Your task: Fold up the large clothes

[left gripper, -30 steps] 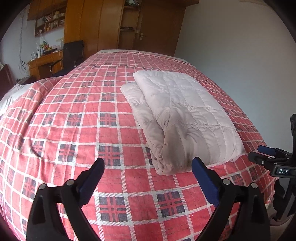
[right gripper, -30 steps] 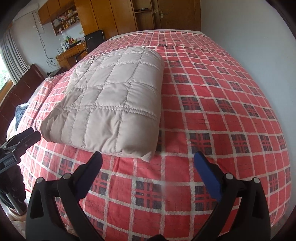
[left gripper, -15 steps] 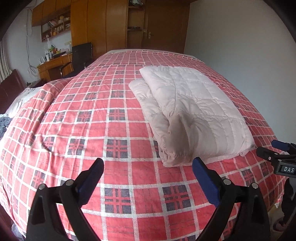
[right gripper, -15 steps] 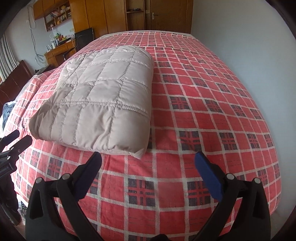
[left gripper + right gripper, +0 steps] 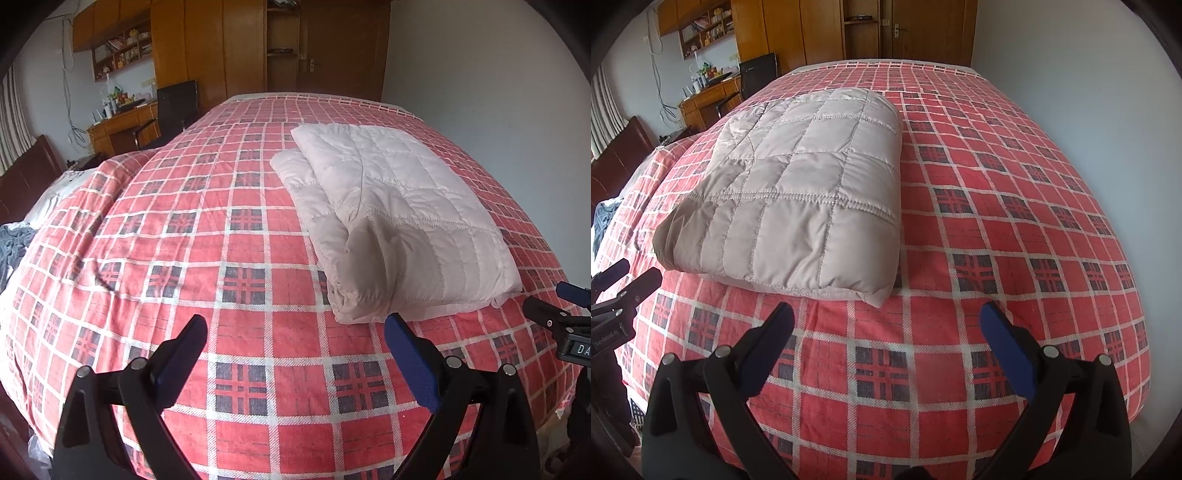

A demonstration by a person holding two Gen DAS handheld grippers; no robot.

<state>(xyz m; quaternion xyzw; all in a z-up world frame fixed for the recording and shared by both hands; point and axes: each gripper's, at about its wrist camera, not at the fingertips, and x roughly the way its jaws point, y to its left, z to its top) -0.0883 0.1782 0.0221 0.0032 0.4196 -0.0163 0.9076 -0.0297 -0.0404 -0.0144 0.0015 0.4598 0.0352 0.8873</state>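
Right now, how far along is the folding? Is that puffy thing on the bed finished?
It looks about done. The quilted garment lies folded in a compact stack on the red plaid bedspread, layers showing at its near end. Nothing is in hand: the left hand-held gripper and right hand-held gripper are both open and apart from it. I see no other unfolded large clothing on the bedspread.
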